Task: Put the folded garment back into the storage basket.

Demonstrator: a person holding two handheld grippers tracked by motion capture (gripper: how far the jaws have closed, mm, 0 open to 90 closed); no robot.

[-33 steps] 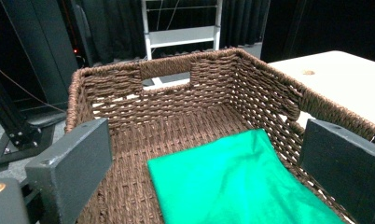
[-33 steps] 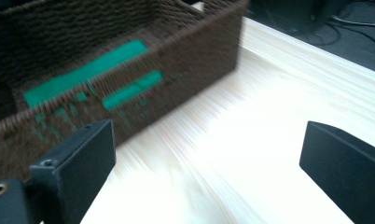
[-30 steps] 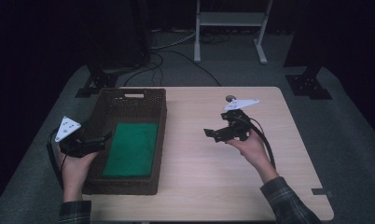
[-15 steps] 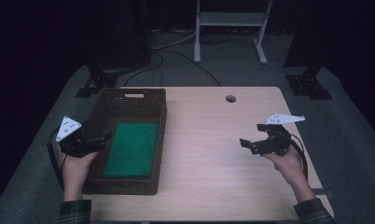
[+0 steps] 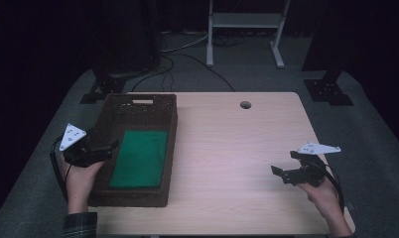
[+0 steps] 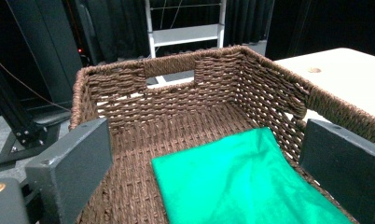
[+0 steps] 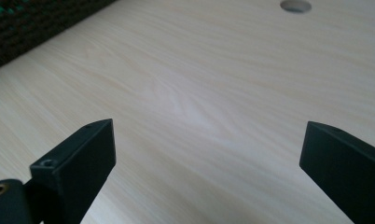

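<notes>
A dark brown wicker basket [image 5: 138,106] stands on the left part of the light wooden table [image 5: 227,144]. A folded green cloth [image 5: 140,157] lies flat on its floor, toward the near end. My left gripper [image 5: 110,147] hovers at the basket's left rim, open, jaws pointing in over the cloth [image 6: 241,182] and holding nothing. In the left gripper view the basket's far wall [image 6: 176,88] has a handle slot. My right gripper [image 5: 277,171] is open above the bare table near the front right edge, nothing between its jaws [image 7: 209,154].
A round cable hole [image 5: 245,105] sits in the table near its far edge, seen as well in the right gripper view as the hole [image 7: 295,5]. A white metal stand [image 5: 244,20] and cables lie on the grey floor behind. Dark equipment bases flank the table.
My right gripper has drawn back from the table's middle toward the front right edge, still open and empty. The left gripper has stayed at the basket's rim.
</notes>
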